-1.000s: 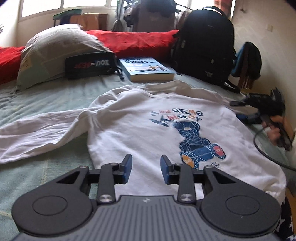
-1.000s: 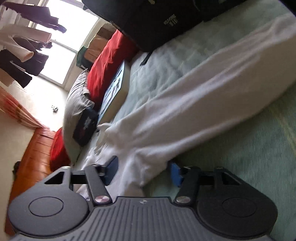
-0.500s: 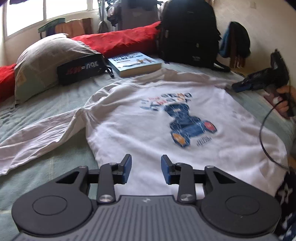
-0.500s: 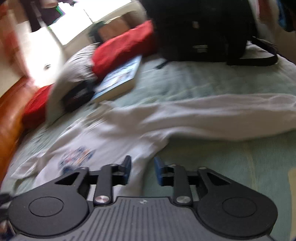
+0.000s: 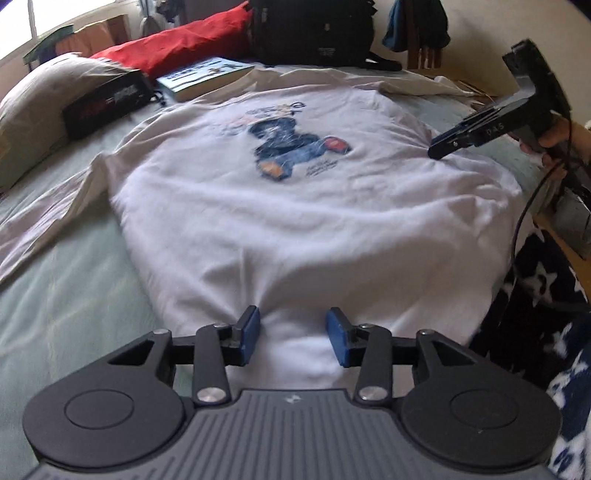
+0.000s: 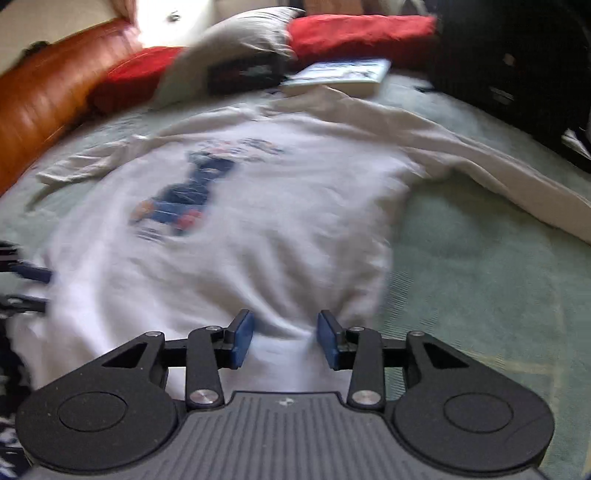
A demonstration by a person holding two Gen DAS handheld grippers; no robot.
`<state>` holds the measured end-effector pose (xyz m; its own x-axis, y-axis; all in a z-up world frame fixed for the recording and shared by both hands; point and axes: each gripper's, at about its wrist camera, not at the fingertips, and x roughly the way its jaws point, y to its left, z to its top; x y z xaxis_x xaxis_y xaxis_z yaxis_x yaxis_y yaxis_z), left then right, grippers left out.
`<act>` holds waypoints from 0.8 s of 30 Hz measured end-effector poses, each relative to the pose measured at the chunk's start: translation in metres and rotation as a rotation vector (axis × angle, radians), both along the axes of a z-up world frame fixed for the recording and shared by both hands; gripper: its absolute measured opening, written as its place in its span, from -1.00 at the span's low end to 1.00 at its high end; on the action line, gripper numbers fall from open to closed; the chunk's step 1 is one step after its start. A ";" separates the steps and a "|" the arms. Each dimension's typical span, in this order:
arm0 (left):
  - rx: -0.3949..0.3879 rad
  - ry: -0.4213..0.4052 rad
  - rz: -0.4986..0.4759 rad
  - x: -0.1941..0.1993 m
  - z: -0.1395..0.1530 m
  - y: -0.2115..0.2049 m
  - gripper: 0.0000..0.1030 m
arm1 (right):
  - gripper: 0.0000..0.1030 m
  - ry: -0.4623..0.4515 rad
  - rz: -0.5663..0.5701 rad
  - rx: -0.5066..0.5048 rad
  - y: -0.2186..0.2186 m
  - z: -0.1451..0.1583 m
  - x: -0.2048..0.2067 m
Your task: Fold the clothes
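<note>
A white long-sleeved cotton sweatshirt with a blue bear print (image 5: 295, 192) lies front-up and softly wrinkled on the pale green woven bedspread (image 5: 74, 306), its sleeves spread out to either side. The left gripper (image 5: 293, 336), black with blue rubber pads, sits at the sweatshirt's bottom hem near the left corner; its jaws stand apart, released, with bunched white fabric rising between them but not pinched. The right gripper (image 6: 284, 338) is at the hem's right corner, jaws likewise spread and holding nothing, cloth puckered between the pads. In the left wrist view the right gripper (image 5: 476, 134) hovers over the sweatshirt's right edge, a hand (image 5: 554, 142) on its grip. Beyond the collar lie a flat rectangular paperback book (image 5: 207, 75), a black boxy pouch (image 5: 107, 105) against a plump grey pillow (image 5: 33, 107), a long red cushion (image 5: 184, 40) and a black fabric backpack (image 5: 314, 33).
</note>
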<state>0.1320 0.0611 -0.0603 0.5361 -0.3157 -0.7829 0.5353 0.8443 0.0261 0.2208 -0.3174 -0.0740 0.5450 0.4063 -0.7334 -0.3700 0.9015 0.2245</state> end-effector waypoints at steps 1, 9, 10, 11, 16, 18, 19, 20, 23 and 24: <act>0.000 0.006 0.005 -0.003 0.002 0.003 -0.18 | -0.35 -0.002 -0.026 -0.013 -0.005 0.003 -0.001; -0.060 -0.022 0.072 0.038 0.013 0.024 -0.05 | -0.05 -0.083 -0.014 -0.061 0.005 0.036 -0.018; -0.070 -0.029 0.082 0.046 0.014 0.026 -0.05 | -0.01 -0.098 0.007 -0.053 0.010 0.040 -0.020; -0.079 -0.036 0.092 0.054 0.015 0.028 -0.05 | 0.00 -0.100 0.022 -0.051 0.016 0.040 -0.019; -0.128 -0.070 0.141 0.093 0.021 0.040 -0.18 | 0.01 -0.073 0.058 -0.047 0.036 0.032 -0.016; -0.151 -0.056 0.154 0.109 0.015 0.043 -0.18 | 0.01 -0.062 0.057 -0.040 0.036 0.029 -0.018; -0.165 -0.032 0.155 0.117 0.008 0.044 -0.17 | 0.02 -0.056 0.051 -0.044 0.034 0.027 -0.017; -0.179 -0.008 0.157 0.125 0.000 0.045 -0.16 | 0.03 -0.049 0.044 -0.048 0.033 0.025 -0.017; -0.211 0.008 0.185 0.142 -0.011 0.045 -0.03 | 0.05 -0.025 0.024 -0.058 0.030 0.017 -0.014; -0.221 0.003 0.199 0.146 -0.013 0.045 -0.03 | 0.05 -0.017 0.017 -0.061 0.030 0.014 -0.012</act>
